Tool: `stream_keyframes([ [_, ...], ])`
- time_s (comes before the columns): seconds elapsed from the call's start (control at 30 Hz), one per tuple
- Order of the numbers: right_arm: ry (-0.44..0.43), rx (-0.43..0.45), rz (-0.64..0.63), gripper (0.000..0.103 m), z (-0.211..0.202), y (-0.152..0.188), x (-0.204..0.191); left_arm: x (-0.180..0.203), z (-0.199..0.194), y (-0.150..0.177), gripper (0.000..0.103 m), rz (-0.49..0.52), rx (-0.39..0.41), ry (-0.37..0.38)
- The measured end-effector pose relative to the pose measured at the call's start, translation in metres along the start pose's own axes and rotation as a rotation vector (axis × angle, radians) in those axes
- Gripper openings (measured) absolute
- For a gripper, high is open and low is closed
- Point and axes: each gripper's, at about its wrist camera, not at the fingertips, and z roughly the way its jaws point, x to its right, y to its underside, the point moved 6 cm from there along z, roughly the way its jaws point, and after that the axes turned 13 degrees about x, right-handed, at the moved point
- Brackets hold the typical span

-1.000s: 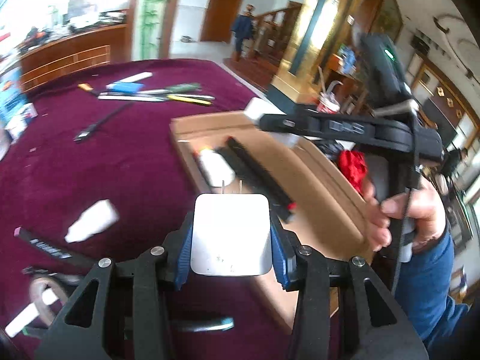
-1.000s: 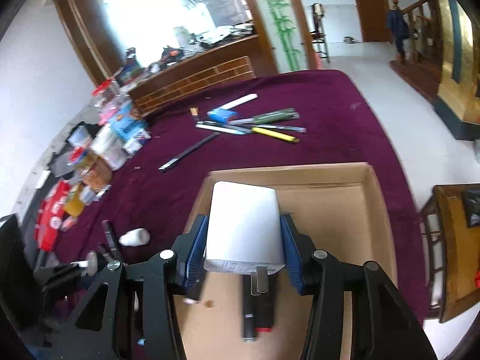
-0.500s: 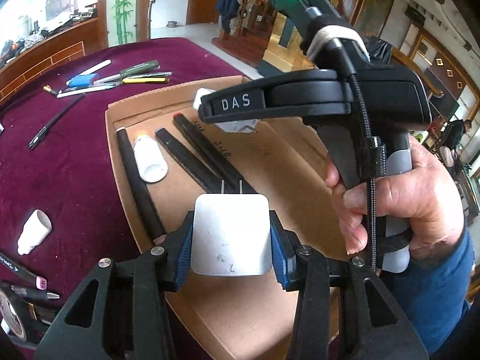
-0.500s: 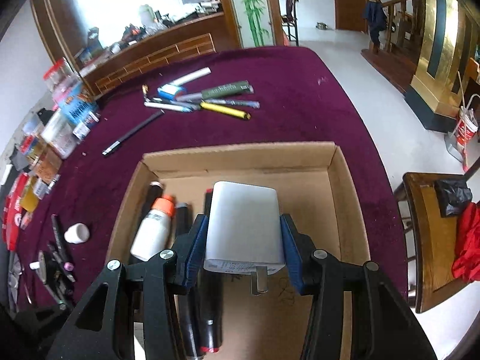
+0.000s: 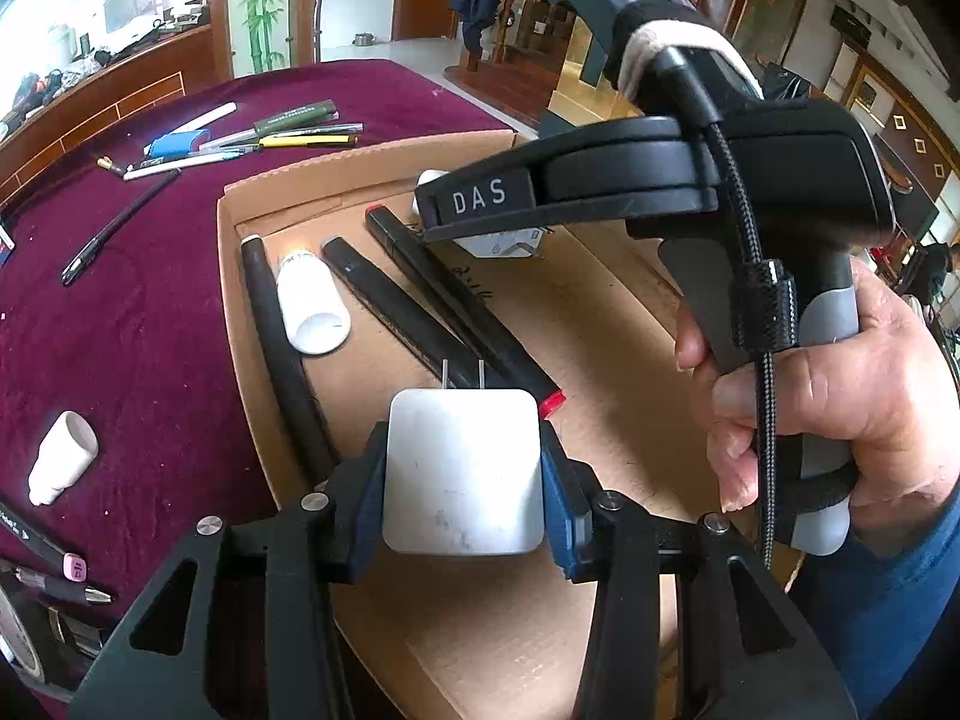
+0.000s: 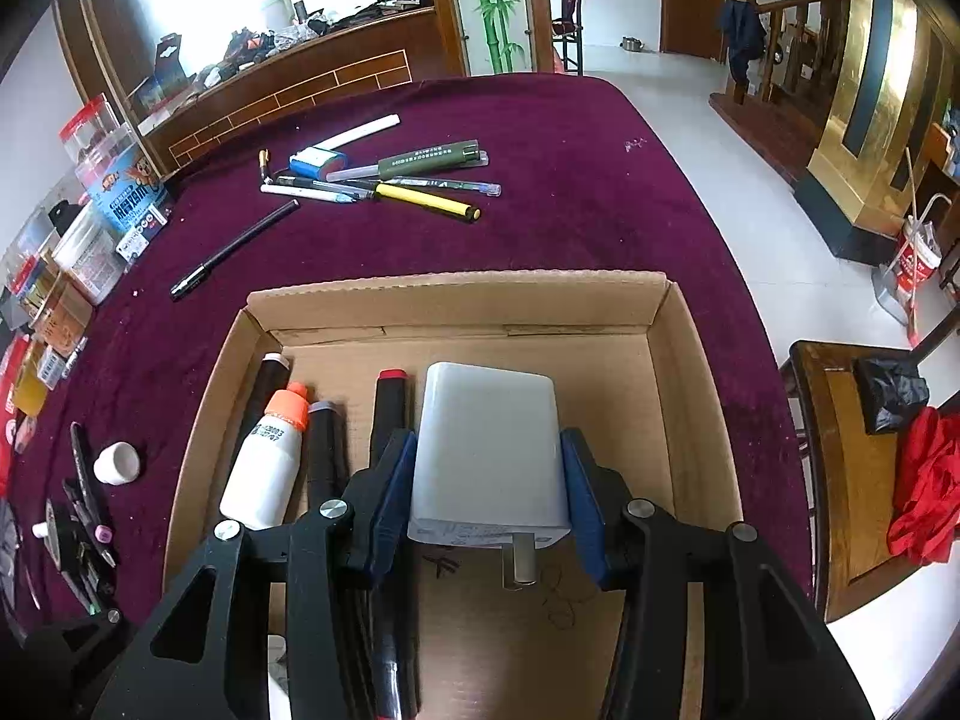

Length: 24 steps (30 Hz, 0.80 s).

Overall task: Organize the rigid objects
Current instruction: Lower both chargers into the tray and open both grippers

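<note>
My left gripper (image 5: 463, 480) is shut on a white plug charger (image 5: 462, 498), prongs pointing forward, above the near part of a shallow cardboard box (image 5: 240, 276). My right gripper (image 6: 487, 480) is shut on a second white charger (image 6: 489, 450), its prong toward the camera, low over the box floor (image 6: 600, 372). In the left wrist view a hand (image 5: 840, 396) holds the right gripper; its near finger (image 5: 480, 204) hides most of that charger (image 5: 507, 246). Several black markers (image 5: 414, 312) and a white bottle (image 6: 264, 468) with an orange cap lie in the box's left half.
A pile of pens (image 6: 384, 180) and one black pen (image 6: 234, 249) lie on the maroon cloth beyond the box. A white cap (image 6: 117, 462) and more markers (image 5: 36, 540) sit left of it. Packages (image 6: 90, 228) crowd the left edge; a wooden chair (image 6: 834, 480) stands at right.
My left gripper has come from over the cloth to over the box, still holding its charger. My right gripper has sunk lower into the box with its charger.
</note>
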Motion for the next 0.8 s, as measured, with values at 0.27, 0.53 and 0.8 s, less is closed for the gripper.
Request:
stream_keyframes([
  [0.27, 0.012, -0.010, -0.030, 0.042, 0.010, 0.001, -0.007, 0.001, 0.002, 0.000, 0.042, 0.006, 0.010, -0.003],
  [0.53, 0.003, 0.005, -0.020, 0.042, 0.009, -0.001, -0.008, 0.001, 0.002, 0.000, 0.042, 0.005, 0.019, 0.001],
  [0.8, 0.001, 0.030, -0.013, 0.043, -0.001, -0.006, -0.008, 0.002, 0.002, 0.000, 0.042, 0.018, 0.020, -0.001],
])
